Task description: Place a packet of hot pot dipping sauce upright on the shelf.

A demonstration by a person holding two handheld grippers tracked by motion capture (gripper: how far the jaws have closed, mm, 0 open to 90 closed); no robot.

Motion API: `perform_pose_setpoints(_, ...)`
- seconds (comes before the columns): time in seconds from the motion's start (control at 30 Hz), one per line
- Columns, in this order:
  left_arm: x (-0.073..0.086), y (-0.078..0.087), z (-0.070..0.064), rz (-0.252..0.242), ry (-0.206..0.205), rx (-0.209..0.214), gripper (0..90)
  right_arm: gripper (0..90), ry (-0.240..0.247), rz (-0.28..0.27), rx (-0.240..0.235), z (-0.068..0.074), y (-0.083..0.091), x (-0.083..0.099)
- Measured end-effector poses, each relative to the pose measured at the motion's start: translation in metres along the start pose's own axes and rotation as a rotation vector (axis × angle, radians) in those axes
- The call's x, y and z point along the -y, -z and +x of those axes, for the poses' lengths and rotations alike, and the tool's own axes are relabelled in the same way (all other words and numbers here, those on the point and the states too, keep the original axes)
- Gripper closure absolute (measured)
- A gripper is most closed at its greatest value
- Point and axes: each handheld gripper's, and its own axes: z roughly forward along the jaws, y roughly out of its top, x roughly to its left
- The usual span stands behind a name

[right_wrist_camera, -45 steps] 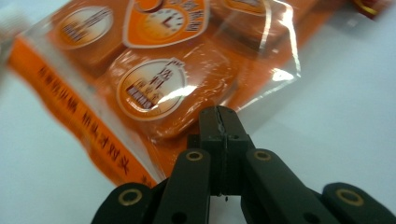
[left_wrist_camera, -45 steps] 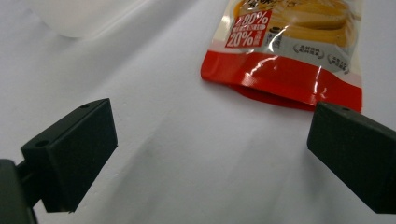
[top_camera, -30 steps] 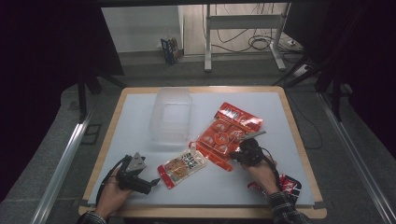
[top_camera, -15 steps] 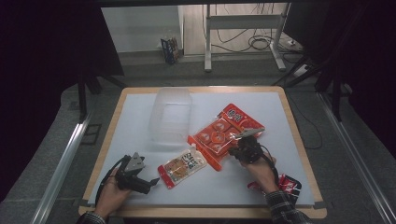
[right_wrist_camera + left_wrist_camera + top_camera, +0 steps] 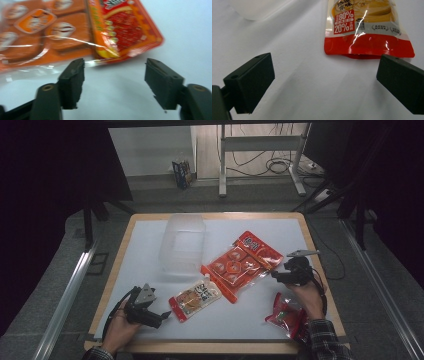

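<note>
Orange-red snack pack point(image 5: 242, 262), black jaws

The high view looks forward and down on the whole table point(image 5: 150, 240) from the person's side, while each gripper view sits low and close, the left sharing the yellow pouch point(image 5: 362, 27), the right the orange pack point(image 5: 75, 32).

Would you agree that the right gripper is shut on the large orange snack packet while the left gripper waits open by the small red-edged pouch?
Not quite: the right gripper is open and just short of the large orange snack packet, as the right gripper view shows. The left gripper does wait open by the small red-edged pouch.
</note>
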Motion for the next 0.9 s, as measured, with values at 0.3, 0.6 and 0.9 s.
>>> perform_pose_setpoints(0.3, 0.000, -0.001, 0.000, 0.008, -0.002, -0.001, 1.5, 28.3, -0.013, 0.022, -0.014, -0.025, -0.017, -0.010)
perform_pose_setpoints(0.6, 0.000, -0.002, 0.000, 0.013, -0.002, 0.001, 1.5, 40.1, -0.014, 0.013, -0.117, -0.026, -0.034, -0.034)
perform_pose_setpoints(0.9, 0.000, -0.003, -0.001, 0.021, -0.009, 0.007, 1.5, 53.9, 0.070, 0.049, -0.152, -0.005, -0.047, -0.061)
